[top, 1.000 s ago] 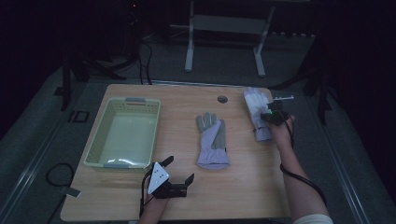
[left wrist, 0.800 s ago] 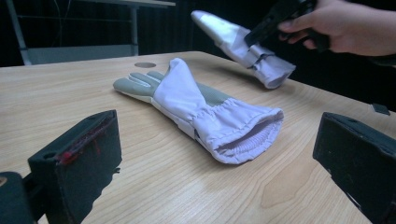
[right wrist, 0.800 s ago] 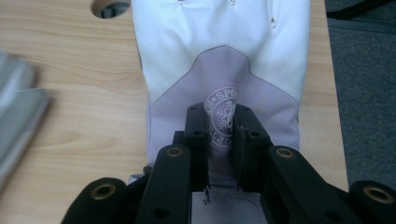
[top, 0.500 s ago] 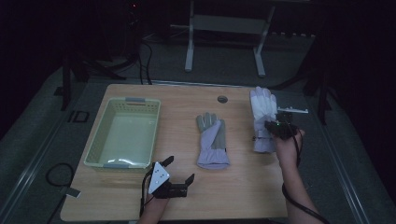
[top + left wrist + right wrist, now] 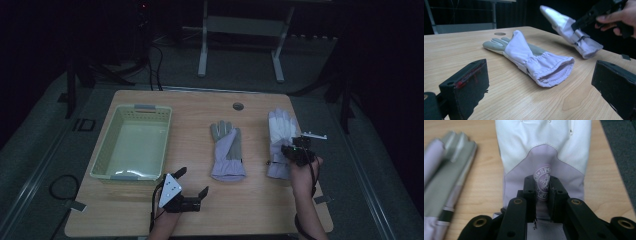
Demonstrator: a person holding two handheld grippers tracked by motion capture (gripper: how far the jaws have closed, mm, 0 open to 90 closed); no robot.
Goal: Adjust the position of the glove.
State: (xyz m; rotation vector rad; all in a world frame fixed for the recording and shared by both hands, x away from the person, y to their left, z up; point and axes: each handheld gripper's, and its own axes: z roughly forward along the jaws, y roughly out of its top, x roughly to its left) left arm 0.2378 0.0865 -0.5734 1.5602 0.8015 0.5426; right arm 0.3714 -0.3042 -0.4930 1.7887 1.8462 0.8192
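**White glove pinched at the right side of the table**

The white glove (image 5: 280, 135) is seen at the right of the high view, on the wooden table (image 5: 250, 210). Its cuff is pinched by the right gripper (image 5: 292, 153), just below the middle of that glove. In the right gripper view, the 2 black jaws are pressed together on a fold of cloth with a round badge on it (image 5: 543, 185). In the left gripper view, the same glove (image 5: 564, 25) is seen at the upper right, with its finger end lifted off the wood and tilted up.

A second glove (image 5: 226, 150), grey and pale purple, is laid flat in the middle of the high view, well apart from the first.

The left gripper (image 5: 192, 181) is seen at the lower middle of the high view. Its jaws are spread wide and nothing is held between them.

A pale green basket (image 5: 102, 160) is placed at the left of the high view.
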